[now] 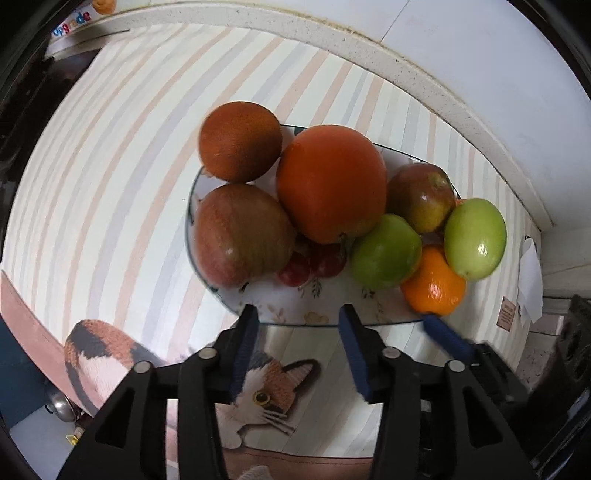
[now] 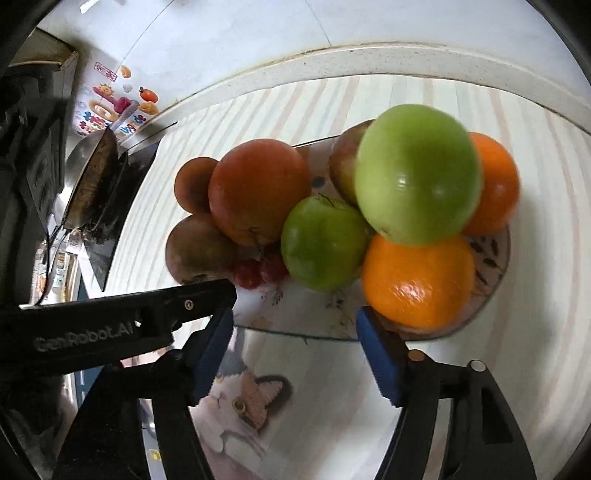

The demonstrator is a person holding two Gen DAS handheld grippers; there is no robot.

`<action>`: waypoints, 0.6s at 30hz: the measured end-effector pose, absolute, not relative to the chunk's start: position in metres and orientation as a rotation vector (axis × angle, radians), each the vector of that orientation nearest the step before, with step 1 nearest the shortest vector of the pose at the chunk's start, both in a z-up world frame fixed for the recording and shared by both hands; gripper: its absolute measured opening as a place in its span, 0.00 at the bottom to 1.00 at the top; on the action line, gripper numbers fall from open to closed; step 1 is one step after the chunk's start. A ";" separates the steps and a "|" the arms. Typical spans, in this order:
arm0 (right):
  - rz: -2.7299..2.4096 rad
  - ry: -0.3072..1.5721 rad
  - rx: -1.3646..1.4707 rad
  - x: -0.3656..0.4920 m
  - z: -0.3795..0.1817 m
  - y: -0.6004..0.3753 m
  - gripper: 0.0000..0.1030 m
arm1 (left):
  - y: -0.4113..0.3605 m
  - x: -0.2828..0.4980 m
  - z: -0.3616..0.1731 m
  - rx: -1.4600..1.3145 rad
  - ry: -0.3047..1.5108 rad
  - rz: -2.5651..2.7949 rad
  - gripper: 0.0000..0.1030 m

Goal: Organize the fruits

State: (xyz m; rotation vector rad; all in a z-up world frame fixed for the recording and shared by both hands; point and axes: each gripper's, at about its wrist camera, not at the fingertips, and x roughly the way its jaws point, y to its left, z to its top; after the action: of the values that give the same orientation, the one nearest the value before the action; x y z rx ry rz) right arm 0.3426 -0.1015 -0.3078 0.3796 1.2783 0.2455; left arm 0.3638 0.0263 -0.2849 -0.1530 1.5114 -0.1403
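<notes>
My left gripper (image 1: 295, 347): fingers spread apart, nothing between them, tips at the plate's near rim.
My right gripper (image 2: 295, 354): fingers spread wide and empty, also at the near rim, just below the orange (image 2: 417, 280).
Cat mat (image 1: 273, 391): lies under both grippers, between me and the plate.
Plate (image 1: 295, 306): flowered, sits on the striped cloth (image 1: 110, 184) near the counter's back edge, heaped with fruit.
Near fruit: big red apple (image 1: 240, 236) at the plate's left side, small red fruits (image 1: 295, 269) tucked low in the middle, green apple (image 1: 384, 251), then the orange at the right.
Top of heap: second green apple (image 2: 417, 173) rides on the orange and its neighbours; I judge it the least steady piece.
Far fruit: large red-orange fruit (image 1: 332, 181), brown fruit (image 1: 240, 140) on the far-left rim, small red apple (image 1: 421, 195) behind.
Risk, heap: pulling a lower fruit such as the orange could send the top green apple rolling off the plate.
Risk, rim: the brown fruit overhangs the rim and a nudge could tip it onto the cloth.
Risk, grippers: both sit close together at the same rim, so they could knock each other or push the plate.
Risk, grip: smooth round skins may slip from the pads.
Writing, gripper: "GenRobot.AI" on the left gripper's body in the right view.
Writing, far left: "upgrade" in coloured letters on a sticker (image 1: 72, 24); other stickers there are unreadable.
</notes>
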 end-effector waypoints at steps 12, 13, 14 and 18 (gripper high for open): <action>0.128 1.213 0.189 0.298 -0.230 -0.131 0.92 | 0.045 0.315 -0.227 -0.106 1.356 -0.086 0.81; 0.118 1.204 0.179 0.293 -0.224 -0.135 0.93 | 0.047 0.311 -0.221 -0.101 1.340 -0.079 0.83; 0.111 1.198 0.171 0.290 -0.220 -0.137 0.93 | 0.048 0.308 -0.216 -0.093 1.325 -0.072 0.84; 0.078 1.170 0.147 0.280 -0.199 -0.145 0.95 | 0.049 0.294 -0.197 -0.076 1.274 -0.053 0.92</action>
State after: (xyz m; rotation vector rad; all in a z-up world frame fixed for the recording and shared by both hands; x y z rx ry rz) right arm 0.2796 -0.1446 -0.1994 0.1467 1.1697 0.0776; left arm 0.2942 0.0485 -0.1974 -0.0760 1.2737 -0.0533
